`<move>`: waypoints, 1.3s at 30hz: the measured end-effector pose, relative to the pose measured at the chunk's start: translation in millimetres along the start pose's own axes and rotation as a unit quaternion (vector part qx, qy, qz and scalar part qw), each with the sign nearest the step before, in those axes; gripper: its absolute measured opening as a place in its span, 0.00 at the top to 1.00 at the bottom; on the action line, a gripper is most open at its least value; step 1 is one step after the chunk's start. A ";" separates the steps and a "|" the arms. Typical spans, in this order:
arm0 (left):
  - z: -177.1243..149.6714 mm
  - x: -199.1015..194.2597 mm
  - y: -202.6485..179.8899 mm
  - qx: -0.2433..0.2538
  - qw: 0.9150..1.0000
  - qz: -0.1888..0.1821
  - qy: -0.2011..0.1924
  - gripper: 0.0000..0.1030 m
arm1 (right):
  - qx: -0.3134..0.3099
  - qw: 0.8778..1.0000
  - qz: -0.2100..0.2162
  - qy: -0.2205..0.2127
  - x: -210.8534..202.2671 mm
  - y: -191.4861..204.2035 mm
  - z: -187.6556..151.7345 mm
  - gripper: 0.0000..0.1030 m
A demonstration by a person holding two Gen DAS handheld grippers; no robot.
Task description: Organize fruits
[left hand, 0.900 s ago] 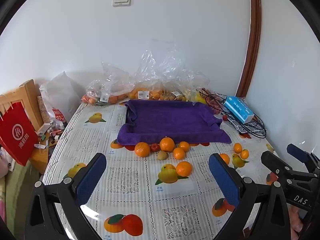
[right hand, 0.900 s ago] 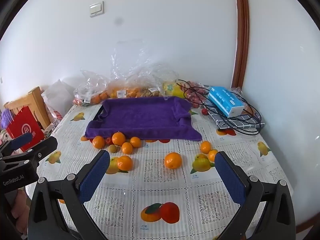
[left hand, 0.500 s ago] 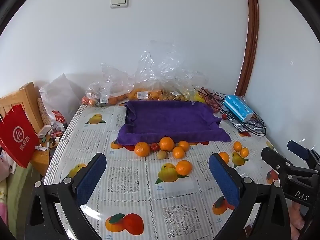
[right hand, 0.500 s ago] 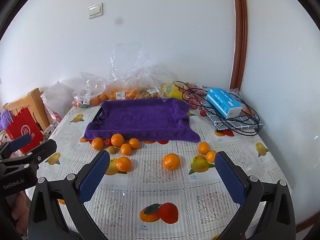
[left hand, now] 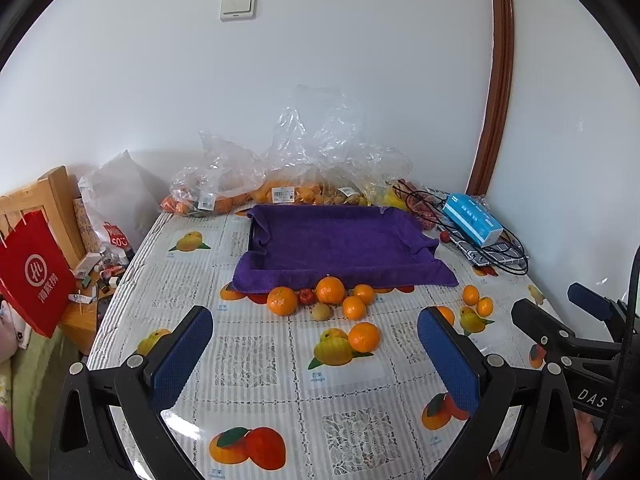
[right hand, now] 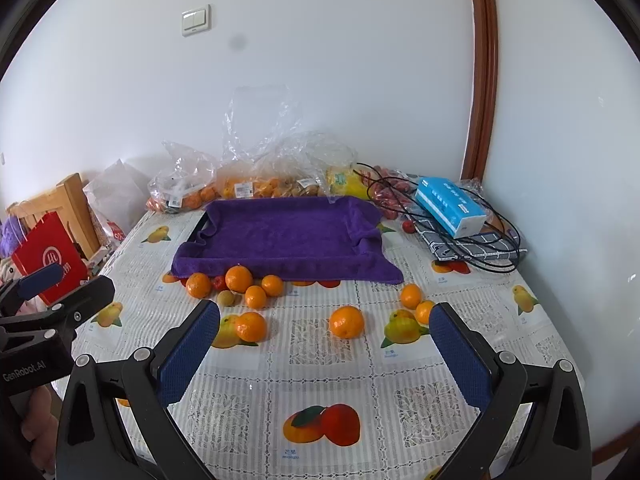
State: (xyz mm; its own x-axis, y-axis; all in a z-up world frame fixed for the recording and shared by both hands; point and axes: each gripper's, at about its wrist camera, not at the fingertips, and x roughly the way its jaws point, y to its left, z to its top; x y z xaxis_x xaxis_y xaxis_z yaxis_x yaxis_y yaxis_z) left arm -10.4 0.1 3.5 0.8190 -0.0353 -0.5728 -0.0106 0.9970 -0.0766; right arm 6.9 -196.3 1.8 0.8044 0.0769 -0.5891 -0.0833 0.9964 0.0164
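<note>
1. Right now the loose fruit lies on the table point(right hand: 248, 392) in front of the purple-towel tray point(right hand: 288, 232). A cluster of oranges point(right hand: 239, 279), with one small red fruit point(right hand: 219, 282) and a pale round one point(right hand: 226, 298) among them, sits against the tray's near edge. A lone orange point(right hand: 346, 322) lies mid-table, another point(left hand: 363, 337) rests on a printed mango, and a pair point(right hand: 411, 295) sits off to the right.
2. Nothing is in the tray yet, so sorting has not begun.
3. Both tools hang above the near edge of the table with nothing between their pads: the left gripper point(left hand: 316, 356) and the right gripper point(right hand: 324, 354) stand spread wide and empty.
4. I judge the oranges light, firm but bruisable, with a slightly slick peel. They are likely to roll on the smooth tablecloth if nudged.
5. Best hold: pads across the widest part, squeezing gently.
6. Being near-round, they have no real long axis; stem direction cannot be told from here, so approach angle matters little.
</note>
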 end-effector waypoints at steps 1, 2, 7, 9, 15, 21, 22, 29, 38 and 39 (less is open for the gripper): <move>0.2 0.3 0.9 -0.003 1.000 -0.002 0.001 0.00 | -0.002 1.000 -0.001 -0.001 -0.2 0.7 0.3 0.00; -0.3 0.6 1.5 -0.005 1.000 -0.003 0.002 0.00 | -0.002 1.000 -0.002 -0.001 -0.4 1.1 0.4 0.00; -2.7 -0.7 1.0 -0.001 1.000 0.003 -0.001 0.00 | 0.005 1.000 0.001 -0.002 -1.5 -0.2 -0.3 0.00; -3.1 -0.6 2.5 -0.007 1.000 0.001 0.000 0.00 | 0.004 1.000 0.001 0.000 -0.5 0.2 -0.3 0.00; -1.5 0.0 4.6 -0.007 1.000 0.000 0.003 0.00 | 0.006 1.000 0.003 -0.003 -1.8 0.6 -2.5 0.00; -2.2 -0.1 5.9 -0.014 1.000 -0.004 0.004 0.00 | 0.006 1.000 0.001 -0.003 -1.2 0.9 -2.3 0.00; -2.3 0.1 5.6 -0.013 1.000 -0.004 0.005 0.00 | 0.008 1.000 0.002 -0.003 -1.4 0.0 -2.6 0.00; -2.2 0.5 4.2 -0.014 1.000 -0.005 0.005 0.00 | 0.009 1.000 0.000 -0.002 -2.3 -2.5 -1.9 0.00; -2.0 1.2 2.5 -0.015 1.000 -0.005 0.006 0.00 | 0.009 1.000 -0.002 -0.003 -1.6 -2.6 -1.1 0.00; -2.2 1.1 2.3 -0.013 1.000 -0.005 0.006 0.00 | 0.009 1.000 -0.002 -0.004 -2.1 -2.7 -1.2 0.00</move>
State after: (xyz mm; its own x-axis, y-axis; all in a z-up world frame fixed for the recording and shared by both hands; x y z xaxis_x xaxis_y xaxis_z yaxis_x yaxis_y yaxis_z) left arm -10.8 2.3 0.9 0.8120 -0.0466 -0.5818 -0.0176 0.9944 -0.1042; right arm 4.8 -199.2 1.9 0.8095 0.0726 -0.5827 -0.0694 0.9972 0.0279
